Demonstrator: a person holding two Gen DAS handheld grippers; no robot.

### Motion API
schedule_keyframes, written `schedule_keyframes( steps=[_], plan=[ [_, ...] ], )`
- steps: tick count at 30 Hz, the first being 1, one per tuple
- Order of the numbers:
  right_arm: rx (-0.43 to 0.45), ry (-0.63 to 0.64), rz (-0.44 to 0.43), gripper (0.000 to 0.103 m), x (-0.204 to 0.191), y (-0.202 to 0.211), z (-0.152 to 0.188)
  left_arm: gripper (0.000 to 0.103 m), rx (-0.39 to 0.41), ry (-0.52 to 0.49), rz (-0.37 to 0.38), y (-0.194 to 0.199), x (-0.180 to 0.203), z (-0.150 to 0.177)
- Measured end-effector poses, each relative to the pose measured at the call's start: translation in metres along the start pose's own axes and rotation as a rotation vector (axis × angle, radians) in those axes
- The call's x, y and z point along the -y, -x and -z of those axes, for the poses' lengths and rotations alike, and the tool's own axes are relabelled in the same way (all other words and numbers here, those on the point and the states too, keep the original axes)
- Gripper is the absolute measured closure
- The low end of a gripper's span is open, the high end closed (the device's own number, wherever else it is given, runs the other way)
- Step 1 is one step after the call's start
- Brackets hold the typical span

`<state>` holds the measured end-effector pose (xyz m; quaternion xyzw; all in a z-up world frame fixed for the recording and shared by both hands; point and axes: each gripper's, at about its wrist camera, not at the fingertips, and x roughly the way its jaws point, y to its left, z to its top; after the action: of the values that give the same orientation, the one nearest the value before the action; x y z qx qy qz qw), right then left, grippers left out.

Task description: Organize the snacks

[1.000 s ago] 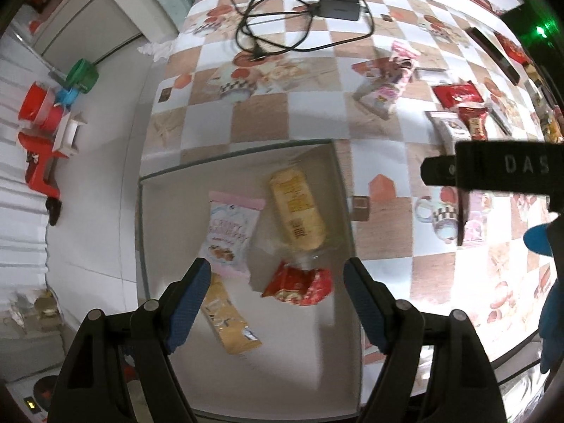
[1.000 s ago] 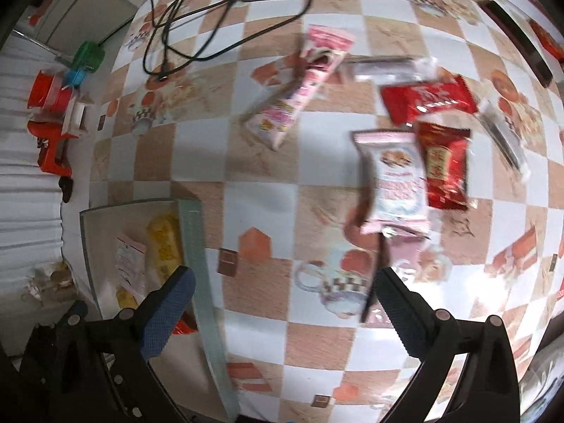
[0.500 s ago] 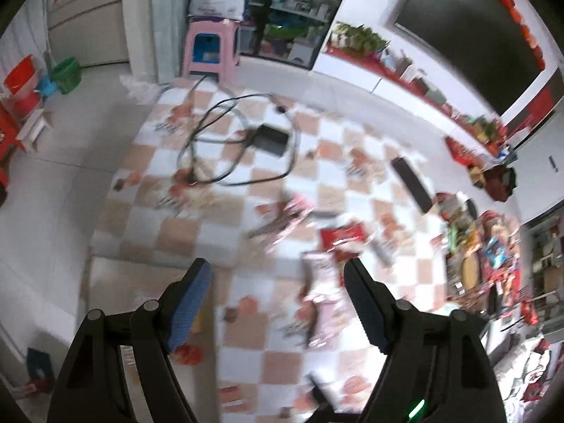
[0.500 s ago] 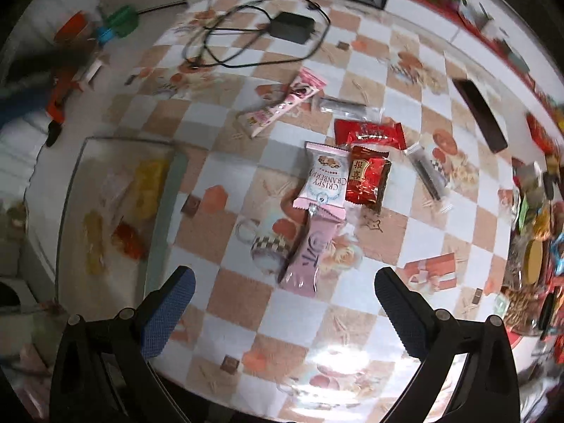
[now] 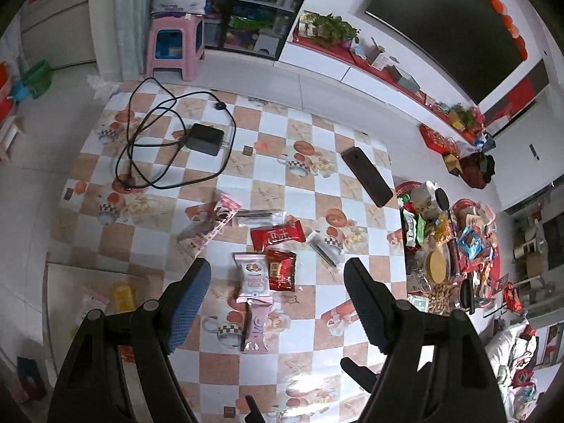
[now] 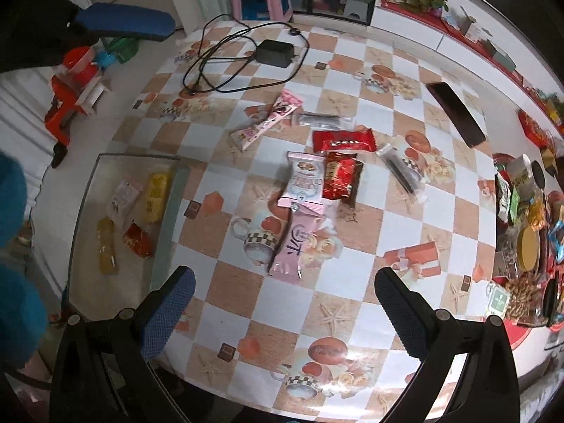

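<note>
Both claws hang high over the checked tabletop (image 6: 352, 317) with nothing between their pads. The right claw (image 6: 282, 313) stands wide, and so does the left claw (image 5: 278, 303).

The loose snacks lie in a cluster near the middle of the tabletop. From the right claw, the nearest is the long pink packet (image 6: 292, 246), just ahead at about 12 o'clock. Its long axis runs almost straight away from the claw, roughly 12 to 6. That suits a pinch across its narrow width with little wrist roll. Touching its far end is the pale pink cookie pouch (image 6: 305, 179), with the dark red pouch (image 6: 340, 176) just beside it at 1 o'clock.

In the left wrist view the same long pink packet (image 5: 257, 324) lies between the spread fingers, slightly towards 11 o'clock, so either hand could reach it.

The glass tray (image 6: 165, 225) lies at about 10 o'clock from the right claw and already holds four snacks, among them a yellow packet (image 6: 155, 194). The tray lies on the left hand's side, so I judge the left the handier arm for the carry.
</note>
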<state>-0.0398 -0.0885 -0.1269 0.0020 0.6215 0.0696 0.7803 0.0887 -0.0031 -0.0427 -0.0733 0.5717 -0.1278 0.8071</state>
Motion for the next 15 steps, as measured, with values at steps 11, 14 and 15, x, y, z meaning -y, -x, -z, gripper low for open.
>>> schedule_keyframes(
  steps=[11,14,15],
  plan=[
    [0.006,-0.016,-0.016,0.000,0.009,0.004,0.002,0.022,-0.010,-0.021,-0.012,-0.004,0.012,0.001],
    [0.007,-0.015,-0.017,0.000,0.009,0.004,0.002,0.022,-0.018,-0.035,-0.009,-0.006,0.015,0.002],
    [0.007,-0.015,-0.019,0.000,0.010,0.004,0.002,0.022,-0.023,-0.040,-0.008,-0.007,0.016,0.003]
  ],
)
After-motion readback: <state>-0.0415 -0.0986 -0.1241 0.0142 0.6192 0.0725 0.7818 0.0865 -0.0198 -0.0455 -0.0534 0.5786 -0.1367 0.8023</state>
